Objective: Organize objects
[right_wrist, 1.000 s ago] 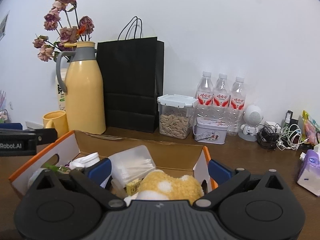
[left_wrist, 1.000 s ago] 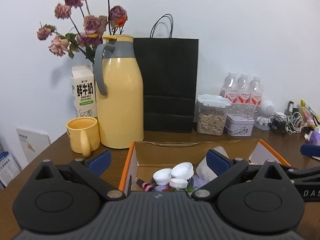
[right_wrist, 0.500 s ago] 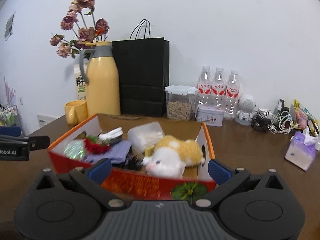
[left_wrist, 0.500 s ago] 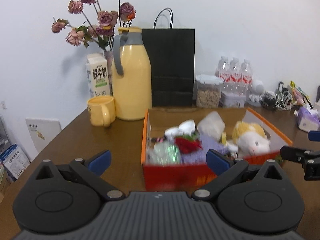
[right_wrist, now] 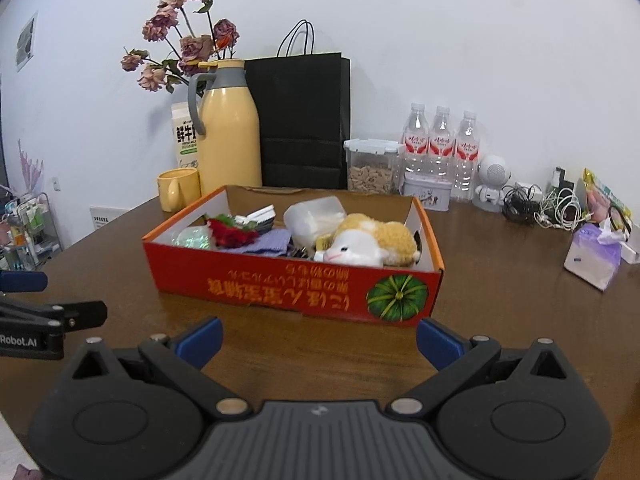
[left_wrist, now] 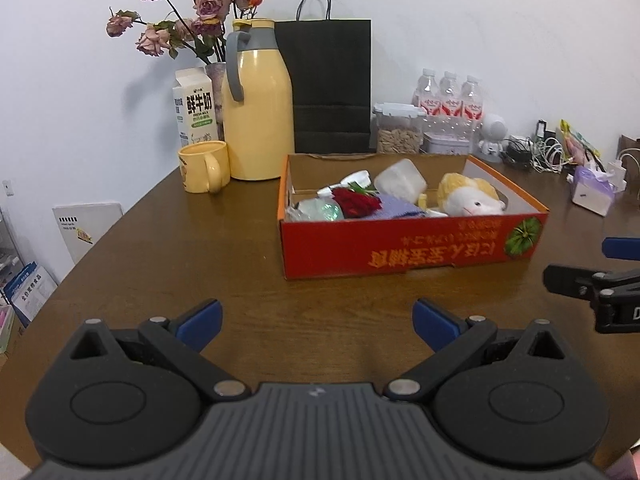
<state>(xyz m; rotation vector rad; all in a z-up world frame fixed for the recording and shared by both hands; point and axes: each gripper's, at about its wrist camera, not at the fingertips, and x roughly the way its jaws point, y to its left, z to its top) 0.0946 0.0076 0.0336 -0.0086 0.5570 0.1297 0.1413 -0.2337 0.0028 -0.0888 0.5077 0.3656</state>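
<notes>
The red cardboard box (right_wrist: 256, 285) sits on the brown table (right_wrist: 500, 304), holding a plush toy (right_wrist: 372, 242) at its right end. Behind the box stand a yellow thermos (right_wrist: 228, 132) and black paper bag (right_wrist: 302, 120). The right gripper (right_wrist: 318, 338) hovers in front of the box, its jaws wide apart and empty.

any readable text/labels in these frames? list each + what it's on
"鲜牛奶" and "FRESH MILK": milk carton; the smaller green print below is too small to read.
"Robot.AI": left gripper, seen in the right wrist view.
"D": cut-off marking on the right gripper, seen in the left wrist view.
Yellow characters on the cardboard box: upside down and blurred, unreadable.
Water bottle labels, tin, leaflet: too small to read.
</notes>
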